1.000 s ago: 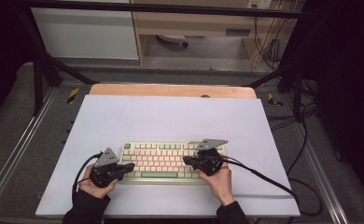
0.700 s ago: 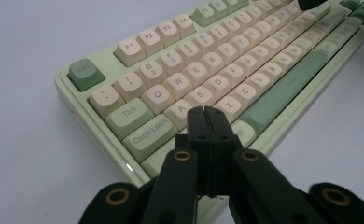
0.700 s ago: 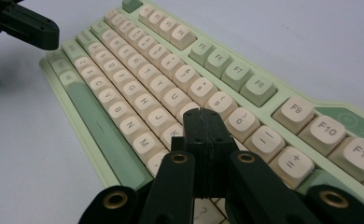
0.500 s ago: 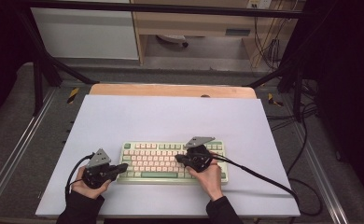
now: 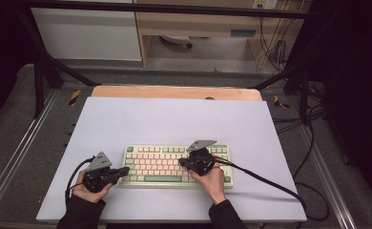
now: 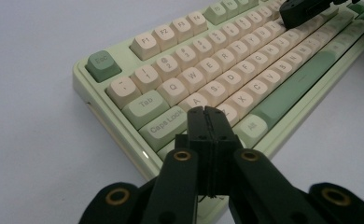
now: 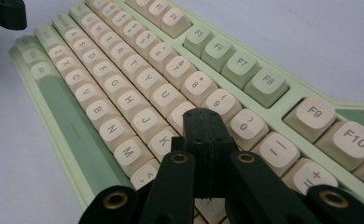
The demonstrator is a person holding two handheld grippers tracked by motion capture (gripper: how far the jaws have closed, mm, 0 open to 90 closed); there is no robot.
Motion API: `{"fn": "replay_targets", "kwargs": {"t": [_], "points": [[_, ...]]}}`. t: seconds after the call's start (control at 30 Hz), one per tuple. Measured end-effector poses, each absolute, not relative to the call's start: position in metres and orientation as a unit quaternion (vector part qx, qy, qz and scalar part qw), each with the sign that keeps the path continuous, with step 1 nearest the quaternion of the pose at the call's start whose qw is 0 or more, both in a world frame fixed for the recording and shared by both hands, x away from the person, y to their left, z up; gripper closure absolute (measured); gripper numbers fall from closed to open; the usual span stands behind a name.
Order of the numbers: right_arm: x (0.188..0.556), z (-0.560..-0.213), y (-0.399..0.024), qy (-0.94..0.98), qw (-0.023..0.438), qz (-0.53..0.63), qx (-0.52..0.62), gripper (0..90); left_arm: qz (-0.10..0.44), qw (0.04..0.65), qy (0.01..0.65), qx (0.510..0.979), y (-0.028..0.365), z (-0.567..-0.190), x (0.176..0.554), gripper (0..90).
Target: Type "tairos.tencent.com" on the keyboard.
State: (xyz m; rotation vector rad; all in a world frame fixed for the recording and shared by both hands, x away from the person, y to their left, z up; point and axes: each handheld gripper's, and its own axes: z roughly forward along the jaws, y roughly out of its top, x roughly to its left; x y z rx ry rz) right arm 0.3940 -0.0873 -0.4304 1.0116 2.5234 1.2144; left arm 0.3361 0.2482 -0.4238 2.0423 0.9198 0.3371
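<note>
A pale green keyboard [image 5: 174, 164] with cream and green keys lies on the white mat near the front edge. My left gripper [image 5: 126, 170] is shut and empty, its tip at the keyboard's lower left corner. In the left gripper view its joined tips [image 6: 207, 112] hover over the keyboard [image 6: 245, 70] near the Caps Lock and A keys. My right gripper [image 5: 181, 162] is shut too, tips over the middle-right keys. In the right gripper view the closed tips [image 7: 203, 114] sit above the keyboard [image 7: 124, 74] between the J, K and 9, 0 keys.
The white mat [image 5: 174, 124] covers a wooden table [image 5: 174, 92]. A black cable [image 5: 265, 179] trails right from the right gripper across the mat. Cables lie on the floor at the right. Metal frame rails [image 5: 12, 157] run along both sides.
My right gripper has slid left and slightly toward me over the keys. My left gripper has drifted a little left and nearer the front edge, off the keyboard's end.
</note>
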Motion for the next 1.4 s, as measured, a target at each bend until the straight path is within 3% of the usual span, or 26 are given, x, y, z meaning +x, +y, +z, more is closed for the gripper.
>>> {"fn": "replay_targets", "kwargs": {"t": [0.7,1.4], "points": [[0.375,-0.416,-0.087,0.844,0.076,0.426,0.316,90.0,0.134,0.423,0.368,0.817,0.248,-0.425,0.336,89.8],[0.368,-0.424,-0.071,0.854,0.056,0.423,0.298,90.0,0.134,0.424,0.368,0.816,0.249,-0.425,0.337,89.8]]}}
